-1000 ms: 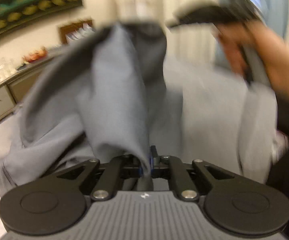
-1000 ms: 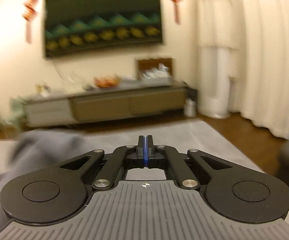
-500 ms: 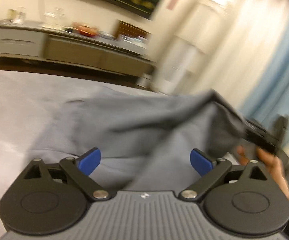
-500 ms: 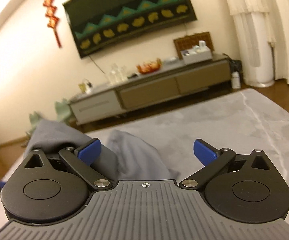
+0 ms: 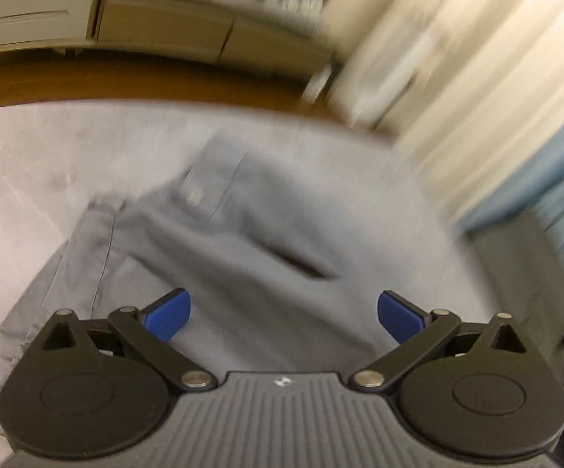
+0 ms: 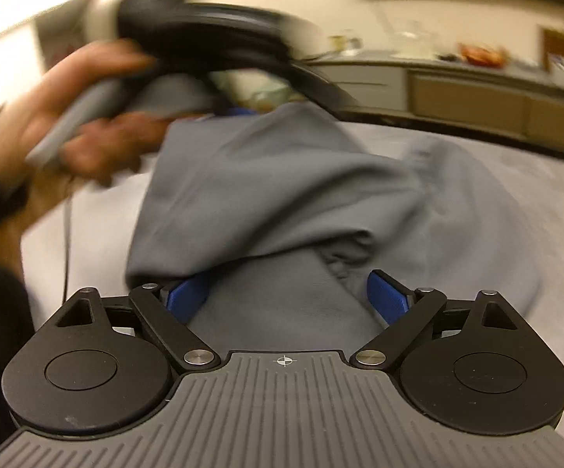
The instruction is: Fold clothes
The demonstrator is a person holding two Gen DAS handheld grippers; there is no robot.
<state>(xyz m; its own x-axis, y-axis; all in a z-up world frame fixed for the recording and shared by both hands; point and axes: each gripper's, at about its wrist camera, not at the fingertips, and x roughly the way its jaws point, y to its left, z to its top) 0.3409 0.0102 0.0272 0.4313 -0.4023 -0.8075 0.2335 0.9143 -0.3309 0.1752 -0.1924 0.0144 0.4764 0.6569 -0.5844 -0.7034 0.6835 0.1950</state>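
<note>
A grey garment [image 5: 266,234] with a button and a slit pocket lies rumpled on the pale grey table [image 5: 28,163]. My left gripper [image 5: 283,318] hovers over its near part. Its jaws are opening and the blue pads [image 5: 167,318] stand wide apart, pinching nothing. In the right wrist view the same garment [image 6: 282,195] is heaped up in folds. My right gripper [image 6: 287,298] is low against it, its jaws closing with cloth between them. A fold drapes over the left pad [image 6: 186,296]. A person's hand [image 6: 67,128], blurred, holds the other tool at the upper left.
A long low sideboard [image 5: 165,27] stands beyond the table across a strip of wooden floor [image 5: 126,82]. Pale curtains [image 5: 476,97] hang at the right, with a dark seat [image 5: 523,273] below them. A thin cable [image 6: 66,234] hangs down at the left.
Both grippers went from shut to wide open. The left one let go of the lifted grey cloth, which dropped onto the table. The right one swung down onto the garment.
</note>
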